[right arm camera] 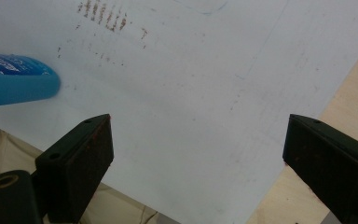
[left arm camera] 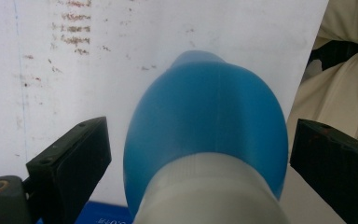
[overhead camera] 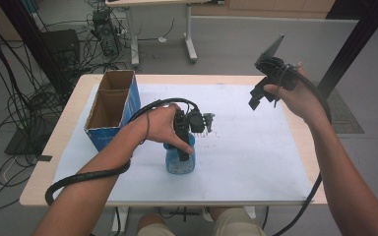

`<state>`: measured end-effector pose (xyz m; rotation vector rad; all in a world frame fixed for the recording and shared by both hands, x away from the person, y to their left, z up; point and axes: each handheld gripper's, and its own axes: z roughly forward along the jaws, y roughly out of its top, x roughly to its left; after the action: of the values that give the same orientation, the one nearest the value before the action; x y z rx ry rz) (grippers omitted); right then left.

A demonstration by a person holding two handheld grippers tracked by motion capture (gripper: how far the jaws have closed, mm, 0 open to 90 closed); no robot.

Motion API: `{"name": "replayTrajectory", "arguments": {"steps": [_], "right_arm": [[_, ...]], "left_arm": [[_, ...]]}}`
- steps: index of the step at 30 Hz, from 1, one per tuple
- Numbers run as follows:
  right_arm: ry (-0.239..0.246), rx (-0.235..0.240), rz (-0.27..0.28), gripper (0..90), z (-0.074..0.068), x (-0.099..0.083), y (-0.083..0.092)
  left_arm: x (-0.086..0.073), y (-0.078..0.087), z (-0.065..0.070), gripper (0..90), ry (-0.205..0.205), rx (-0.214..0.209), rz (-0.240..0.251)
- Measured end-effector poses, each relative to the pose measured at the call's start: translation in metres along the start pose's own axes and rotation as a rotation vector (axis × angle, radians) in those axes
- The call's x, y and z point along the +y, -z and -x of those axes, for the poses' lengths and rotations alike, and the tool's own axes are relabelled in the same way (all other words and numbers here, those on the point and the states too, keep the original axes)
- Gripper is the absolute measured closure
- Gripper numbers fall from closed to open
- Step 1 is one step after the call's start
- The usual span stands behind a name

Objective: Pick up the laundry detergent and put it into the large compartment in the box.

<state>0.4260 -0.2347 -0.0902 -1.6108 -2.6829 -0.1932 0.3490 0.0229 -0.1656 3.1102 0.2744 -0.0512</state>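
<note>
A blue bottle [overhead camera: 180,165] with a white neck stands on the white sheet [overhead camera: 246,147] near the table's front middle. My left gripper [overhead camera: 183,150] comes down over the bottle from above. In the left gripper view the bottle [left arm camera: 205,116] sits between the jaws of the left gripper [left arm camera: 198,128]. They are open, with a gap on each side. My right gripper [overhead camera: 257,98] is held up over the sheet's far right corner. In its own view the right gripper [right arm camera: 199,121] is open with nothing between the jaws, and the bottle [right arm camera: 14,84] is at the left edge.
An open blue cardboard box [overhead camera: 110,105] with two compartments stands at the table's left. Brown smudges [right arm camera: 102,11] mark the sheet behind the bottle. The wooden table edge [overhead camera: 306,147] runs along the right. Cables and table legs are on the floor beyond.
</note>
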Motion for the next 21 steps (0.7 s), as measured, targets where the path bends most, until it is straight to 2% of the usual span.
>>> {"name": "replayTrajectory", "arguments": {"steps": [21], "right_arm": [[0.002, -0.002, -0.001, 8.9, -0.0013, 0.0005, -0.0002]], "left_arm": [[-0.0016, -0.0001, 0.0015, 7.3, -0.001, 0.006, 0.01]]}}
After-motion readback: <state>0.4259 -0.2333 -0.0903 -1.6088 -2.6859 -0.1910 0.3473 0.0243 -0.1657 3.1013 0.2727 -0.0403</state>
